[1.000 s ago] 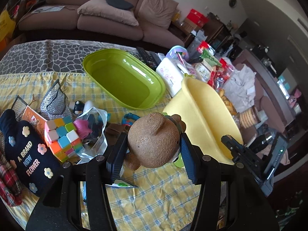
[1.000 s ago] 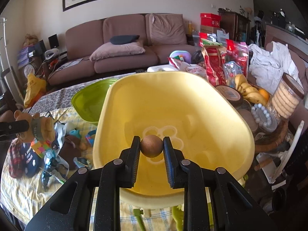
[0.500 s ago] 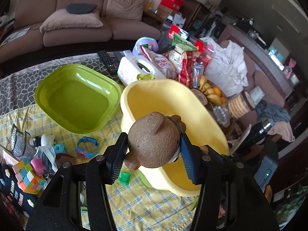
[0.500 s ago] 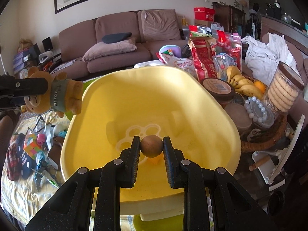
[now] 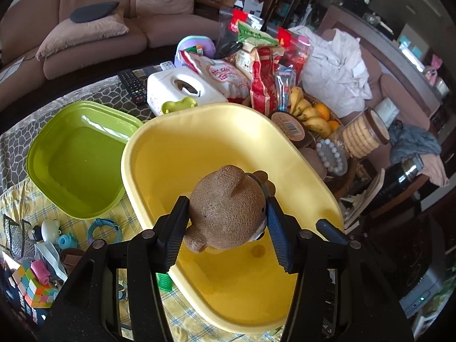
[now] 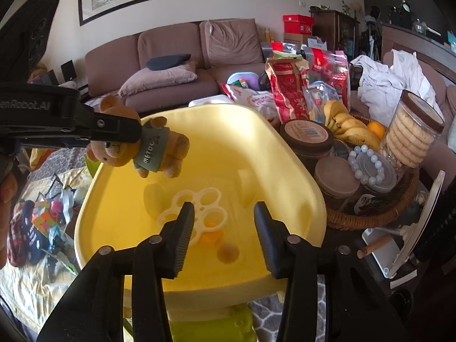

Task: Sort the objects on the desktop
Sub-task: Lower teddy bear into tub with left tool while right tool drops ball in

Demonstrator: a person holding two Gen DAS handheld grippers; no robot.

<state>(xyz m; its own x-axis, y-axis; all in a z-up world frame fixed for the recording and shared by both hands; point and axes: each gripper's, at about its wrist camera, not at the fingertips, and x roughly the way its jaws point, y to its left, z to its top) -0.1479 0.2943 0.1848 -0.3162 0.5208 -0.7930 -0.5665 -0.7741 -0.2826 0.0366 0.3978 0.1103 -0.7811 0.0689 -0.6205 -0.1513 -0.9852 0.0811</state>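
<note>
Since a second ago the left gripper (image 5: 228, 219) has carried the one teddy bear (image 5: 226, 209) from above the toy clutter to a spot over the yellow basin (image 5: 176, 142), and the right gripper (image 6: 223, 228) has let go of the small brown ball (image 6: 227, 252), which now lies on the basin floor just beside one orange piece (image 6: 211, 238). Left jaws clamp the bear by its head; in the right wrist view its body in a green shirt hangs over the basin's left rim. Right jaws are opening, with nothing between them, poised above the near part of the basin. Two basins stand on the tabletop: the yellow one near and right, and one green basin (image 5: 77, 154) touching it on the left. On the checked cloth at the near left lie one puzzle cube (image 5: 35, 287), one blue wristband (image 5: 104, 228) and one small white figure (image 5: 50, 228). Beyond the yellow basin are one white tissue box (image 5: 182, 88), one bunch of bananas (image 5: 309, 114), one bead bracelet (image 5: 332, 155) and one jar of biscuits (image 5: 363, 135).
</note>
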